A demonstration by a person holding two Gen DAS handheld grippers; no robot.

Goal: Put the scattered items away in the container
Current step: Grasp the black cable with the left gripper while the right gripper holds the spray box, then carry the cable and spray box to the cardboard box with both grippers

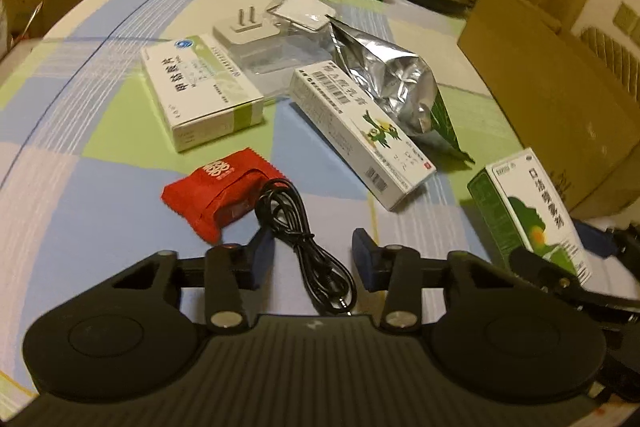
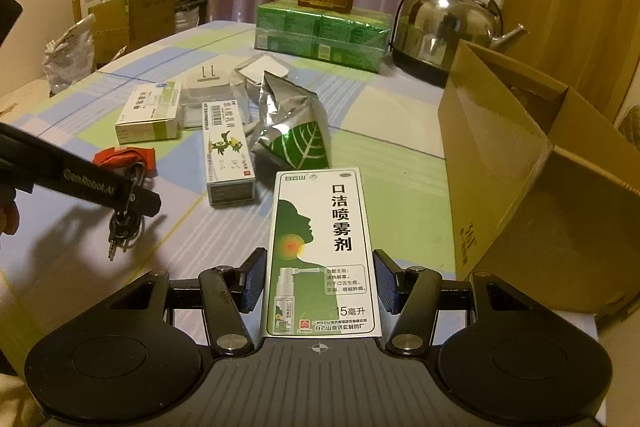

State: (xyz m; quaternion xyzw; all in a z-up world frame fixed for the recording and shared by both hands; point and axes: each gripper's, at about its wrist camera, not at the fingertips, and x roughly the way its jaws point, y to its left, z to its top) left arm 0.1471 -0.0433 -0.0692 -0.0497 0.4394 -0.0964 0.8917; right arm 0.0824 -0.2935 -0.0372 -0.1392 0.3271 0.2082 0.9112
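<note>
In my right gripper [image 2: 320, 267] a tall, flat spray box [image 2: 320, 227] is clamped between the two blue pads, one on each long edge. Its face is white and green, with a green head in profile, a red-orange glow at the throat, a small spray bottle low down, and bold black Chinese characters down the right side. It sits lifted above the checked blue-and-green table [image 2: 400, 147], just left of the open cardboard box [image 2: 520, 155].

My left gripper [image 1: 312, 247] has its fingers narrowed around a coiled black cable [image 1: 280, 211]; a gap shows beside the right pad, so nothing is pinched. Just beyond lie a red packet [image 1: 216, 195], a long white carton [image 1: 352, 131], a silver foil pouch [image 1: 392, 83] and a white medicine box [image 1: 200, 87].
</note>
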